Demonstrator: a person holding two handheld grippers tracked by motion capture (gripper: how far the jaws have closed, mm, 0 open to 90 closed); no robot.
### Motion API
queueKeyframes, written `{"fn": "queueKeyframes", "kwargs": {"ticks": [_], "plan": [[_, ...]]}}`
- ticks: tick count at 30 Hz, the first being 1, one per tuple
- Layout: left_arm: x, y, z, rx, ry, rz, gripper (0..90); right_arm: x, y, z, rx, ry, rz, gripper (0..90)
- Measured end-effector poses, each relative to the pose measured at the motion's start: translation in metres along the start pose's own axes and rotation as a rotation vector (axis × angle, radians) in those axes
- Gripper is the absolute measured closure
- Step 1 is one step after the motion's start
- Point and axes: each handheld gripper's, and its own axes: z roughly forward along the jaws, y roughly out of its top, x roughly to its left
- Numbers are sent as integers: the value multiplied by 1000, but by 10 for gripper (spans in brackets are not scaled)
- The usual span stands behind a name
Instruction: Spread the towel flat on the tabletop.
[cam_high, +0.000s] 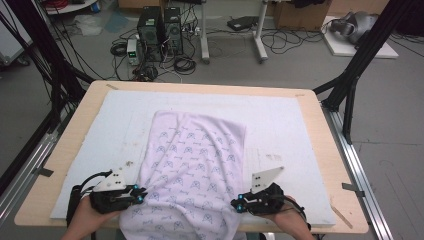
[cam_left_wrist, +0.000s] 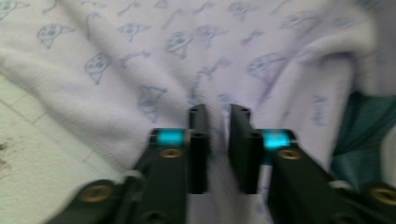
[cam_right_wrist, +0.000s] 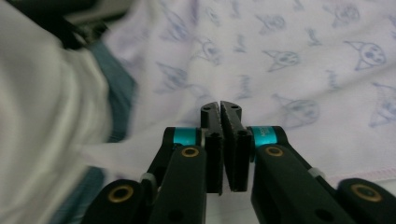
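Inspecting: white cloth with a pale blue cartoon-face print, lying lengthwise down the middle of the mat, its near end hanging over the table's front edge between the two hands.
Surface: light grey felt mat covering a pale wooden table top; brown stains mark the mat near the cloth's left edge.
Left gripper: set at the cloth's near left edge; in the left gripper view its jaws stand a narrow gap apart with fabric running between them, and blur keeps me from judging whether the pads bite.
Right gripper: at the near right edge; in the right gripper view the jaws are nearly together, pinching a thin fold of cloth.
Hand pose: both hands low at the front edge, grippers pointing inward toward each other, about level.
Risk: the left hold looks loose, so that edge could slip free on lifting, leaving the cloth skewed.
Risk: uneven pulling may drag the overhanging end off the table.
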Motion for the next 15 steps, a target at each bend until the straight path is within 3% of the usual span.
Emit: {"fn": "queueKeyframes", "kwargs": {"ticks": [1, 2, 3, 4, 5, 8, 9, 10, 11, 12, 13, 14, 15], "plan": [[0, 0, 0, 0, 0, 0, 642, 0, 1, -6, -15, -17, 10, 748], [1, 2, -3, -7, 6, -7, 642, 0, 1, -6, -15, -17, 10, 748], [3, 5, -2, -6, 15, -12, 547, -6, 4, -13, 5, -93, 20, 705], [6, 6, -1, -4, 18, -12, 547, -6, 4, -13, 5, -93, 20, 705], [13, 9, 5, -3, 39, -6, 559, -17, 6, -9, 9, -141, 46, 666], [21, 8, 16, 27, 48, -25, 591, -28, 8, -1, 5, -155, 68, 636], [22, 6, 21, 47, 38, -22, 636, -32, 9, 7, 11, -168, 68, 634], [18, 1, 27, 81, 36, -1, 785, -35, 10, 20, 65, -164, 59, 659], [18, 1, 27, 81, 36, -1, 828, -35, 10, 20, 65, -164, 59, 659], [15, -2, 25, 61, 36, -6, 857, -35, 9, 32, 120, -171, 39, 765], [15, -2, 25, 61, 36, -6, 865, -35, 9, 32, 120, -171, 39, 765], [10, -4, 21, 60, 44, 5, 870, -34, 9, 32, 99, -146, 56, 876], [8, -4, 20, 60, 45, 10, 871, -33, 8, 32, 97, -130, 60, 881]]}}
